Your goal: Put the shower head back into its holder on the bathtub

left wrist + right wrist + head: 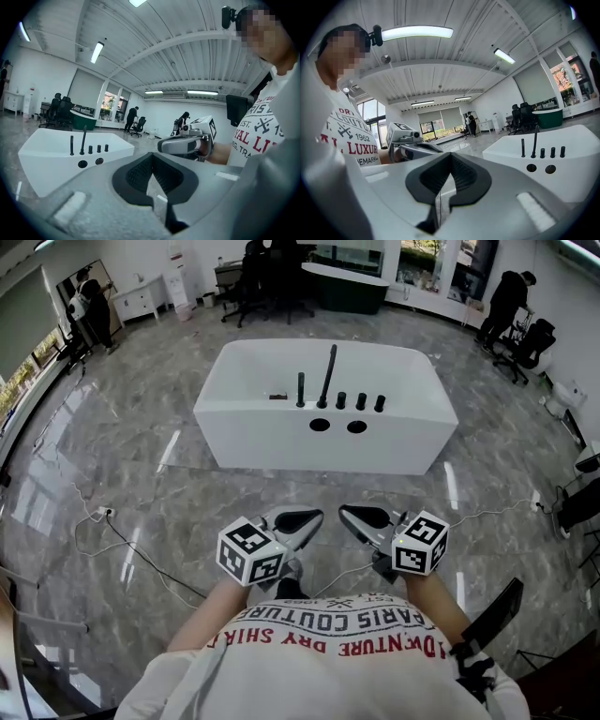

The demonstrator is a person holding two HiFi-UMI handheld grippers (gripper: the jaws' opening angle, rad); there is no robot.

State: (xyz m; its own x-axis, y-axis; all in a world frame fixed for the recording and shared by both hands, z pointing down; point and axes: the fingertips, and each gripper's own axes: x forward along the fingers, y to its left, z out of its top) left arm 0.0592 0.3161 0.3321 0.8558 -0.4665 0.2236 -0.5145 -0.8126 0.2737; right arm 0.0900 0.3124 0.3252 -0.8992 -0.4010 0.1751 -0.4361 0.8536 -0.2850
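Note:
The white bathtub (281,432) stands on the marble floor ahead of me. On its near rim are a short upright black post (300,390), a tall slanted black rod (329,376) and three black knobs (360,401). A small dark piece (277,397) lies to their left; I cannot make out which part is the shower head. My left gripper (317,517) and right gripper (343,513) are held close to my chest, tips facing each other, well short of the tub. Both are shut and empty. The tub also shows in the left gripper view (51,159) and the right gripper view (543,159).
Cables and a power strip (103,513) trail over the floor at the left. A dark green tub (352,282) and office chairs (267,277) stand behind the white one. People stand at the far left and far right. A black object (487,620) is by my right elbow.

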